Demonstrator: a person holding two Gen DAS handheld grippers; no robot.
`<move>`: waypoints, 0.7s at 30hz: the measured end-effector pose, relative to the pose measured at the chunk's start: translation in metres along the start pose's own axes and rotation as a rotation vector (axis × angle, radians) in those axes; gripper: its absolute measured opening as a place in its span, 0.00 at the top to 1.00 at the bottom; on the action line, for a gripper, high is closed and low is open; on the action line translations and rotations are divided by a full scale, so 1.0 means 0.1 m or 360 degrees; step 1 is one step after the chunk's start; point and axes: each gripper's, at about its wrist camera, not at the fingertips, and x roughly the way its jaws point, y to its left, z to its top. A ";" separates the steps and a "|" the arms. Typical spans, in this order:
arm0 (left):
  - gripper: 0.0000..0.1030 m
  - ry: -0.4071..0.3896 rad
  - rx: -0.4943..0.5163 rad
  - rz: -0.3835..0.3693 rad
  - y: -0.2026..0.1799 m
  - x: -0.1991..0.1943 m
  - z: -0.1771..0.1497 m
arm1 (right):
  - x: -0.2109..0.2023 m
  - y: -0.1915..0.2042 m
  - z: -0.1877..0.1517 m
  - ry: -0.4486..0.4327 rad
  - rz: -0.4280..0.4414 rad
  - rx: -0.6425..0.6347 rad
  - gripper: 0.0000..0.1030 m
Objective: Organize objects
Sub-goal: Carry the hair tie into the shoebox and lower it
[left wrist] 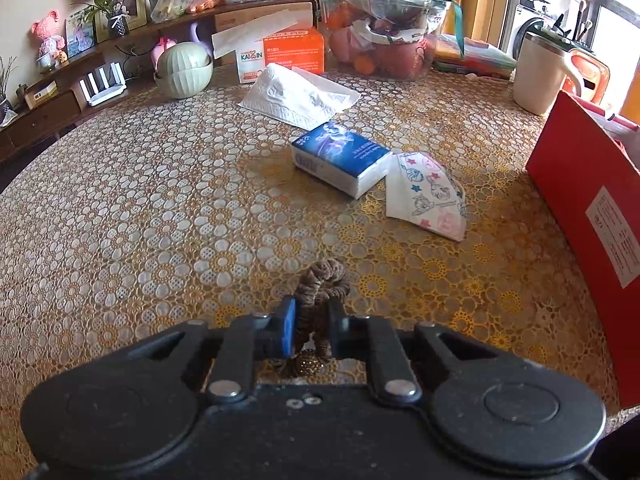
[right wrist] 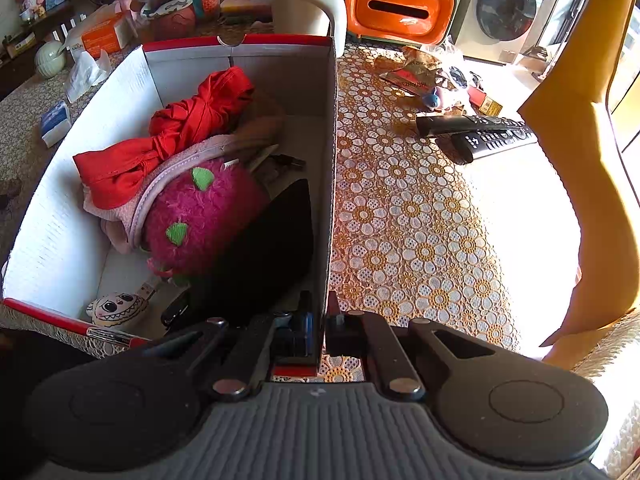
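A brown woven hair tie with a gold bead lies on the lace tablecloth, and my left gripper is shut on its near loop. Farther off sit a blue tissue pack, a cartoon-print face mask and a loose white tissue. The red box stands at the right. My right gripper is shut on that box's right wall. Inside the box lie a red cloth, a pink plush, a black item and a small cartoon-face charm.
A cream mug, an orange tissue carton, green bowls and a bagged fruit basket line the table's far side. Two remotes and snack packets lie right of the box, near a yellow chair back.
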 end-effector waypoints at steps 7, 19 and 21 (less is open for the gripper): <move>0.86 -0.0058 0.0057 -0.0146 -0.28 -0.36 0.17 | -0.01 0.00 0.00 -0.0010 0.0007 -0.0004 0.95; 0.86 -0.0164 0.0249 -0.0429 -0.98 -0.90 0.39 | -0.01 -0.01 -0.01 -0.0032 0.0027 0.0007 0.95; 0.86 -0.0173 0.0281 -0.0468 -1.10 -0.96 0.41 | -0.02 -0.01 -0.02 -0.0036 0.0028 0.0006 0.95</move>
